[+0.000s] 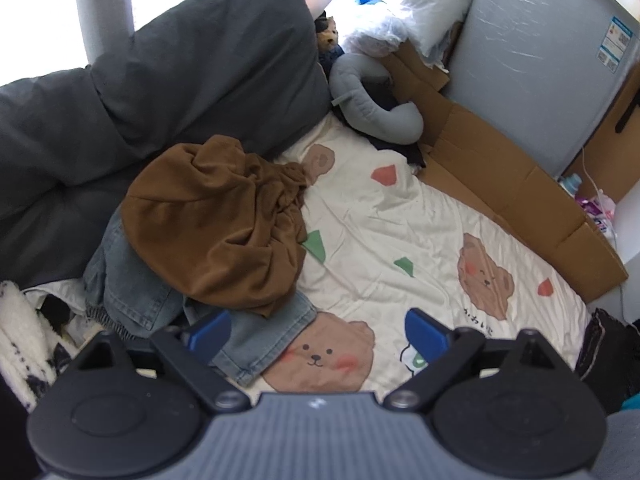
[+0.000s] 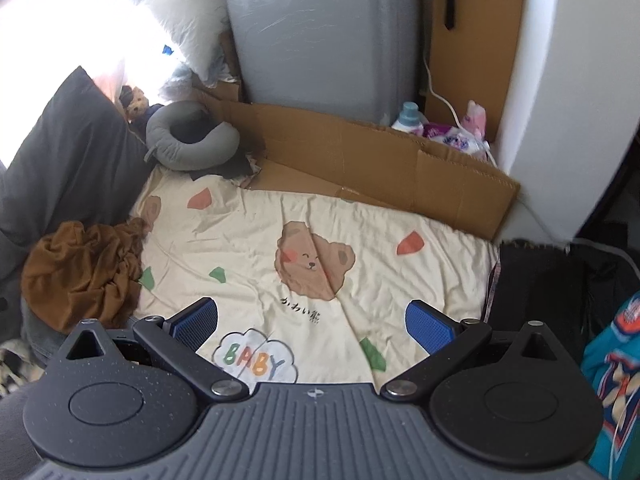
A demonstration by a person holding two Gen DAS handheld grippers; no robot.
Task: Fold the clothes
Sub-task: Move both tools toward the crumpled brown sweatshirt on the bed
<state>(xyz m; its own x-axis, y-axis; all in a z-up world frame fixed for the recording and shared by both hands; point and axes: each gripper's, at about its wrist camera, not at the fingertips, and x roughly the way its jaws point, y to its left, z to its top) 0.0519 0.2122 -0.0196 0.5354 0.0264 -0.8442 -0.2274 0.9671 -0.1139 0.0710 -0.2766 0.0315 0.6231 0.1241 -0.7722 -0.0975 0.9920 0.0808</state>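
Item: brown garment (image 1: 216, 224), crumpled in a loose heap, unfolded. We take it as the landmark for everything below.

Directly beneath it and spilling toward the camera: blue denim jeans (image 1: 256, 340), also bunched, one leg hem lying on the sheet.

To its right: a cream bear-print bedsheet (image 1: 400, 240), wrinkled but bare, which we judge to be the folding surface.

Behind it: dark grey pillows (image 1: 160, 80). Farther back and right: a grey neck pillow (image 1: 376, 112), then flattened cardboard (image 1: 500, 184) along the bed's far edge.

Well to its right, at the sheet's other end: a teal patterned garment (image 2: 616, 380) and a dark item we cannot identify.

Left gripper (image 1: 316, 332): jaws spread wide, nothing between them, hovering near the jeans hem below the brown heap.

Right gripper (image 2: 312, 324): jaws likewise wide apart and empty, over the sheet's middle, well right of the heap.

Progress: we see no folded piece anywhere; no garment is spread flat. We judge the work barely begun, everything remaining.
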